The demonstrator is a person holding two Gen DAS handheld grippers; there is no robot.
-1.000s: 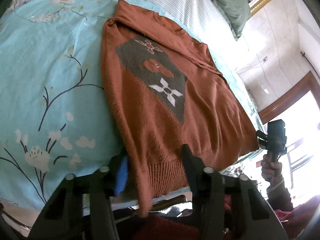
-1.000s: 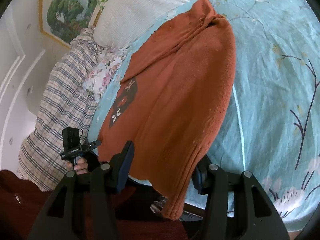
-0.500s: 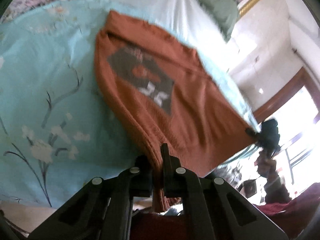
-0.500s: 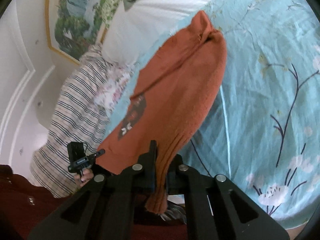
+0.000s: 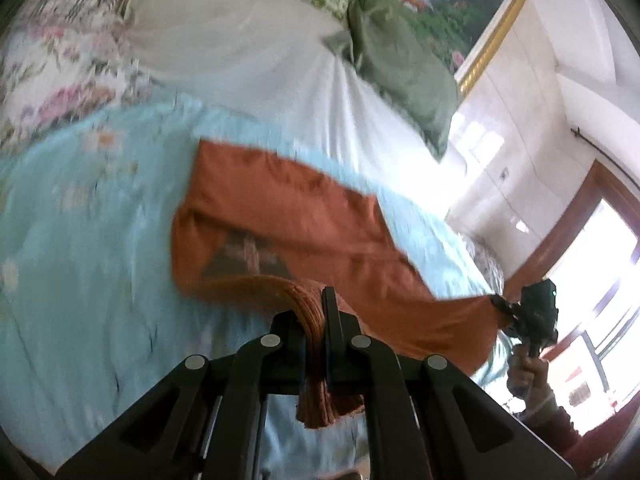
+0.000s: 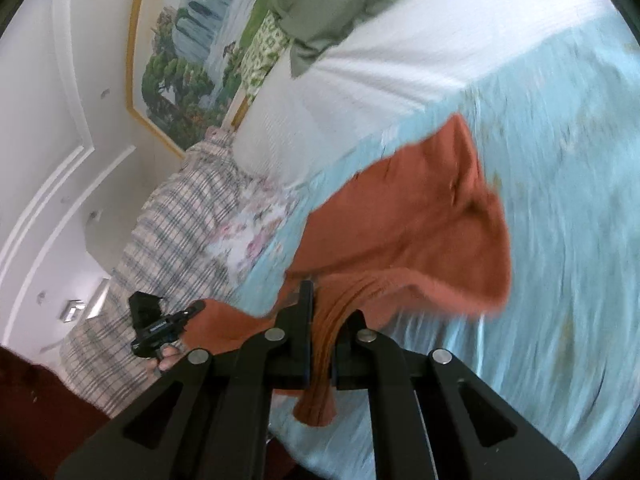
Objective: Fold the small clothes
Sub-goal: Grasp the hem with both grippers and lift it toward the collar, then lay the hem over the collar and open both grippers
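Note:
A rust-orange knitted sweater (image 5: 304, 216) with a grey patterned patch lies across the light blue floral bedspread (image 5: 80, 280). My left gripper (image 5: 316, 320) is shut on one bottom corner of its ribbed hem, which bunches between the pads and hangs below them. My right gripper (image 6: 324, 312) is shut on the other hem corner of the sweater (image 6: 420, 232). The hem edge is raised off the bed and stretched between both grippers. Each wrist view shows the other gripper, the right one (image 5: 532, 316) and the left one (image 6: 156, 324), clamped on the cloth. The pictures are blurred.
A white pillow (image 5: 248, 52) and a green pillow (image 5: 404, 76) lie at the head of the bed. A checked blanket (image 6: 168, 240) is heaped at one side. A framed landscape painting (image 6: 192, 40) hangs on the wall. A person's hand (image 5: 528, 380) holds the right gripper.
Both grippers went from open around the hem corners to shut on them. Both then rose, lifting the sweater's lower edge off the bed and drawing it over the body.

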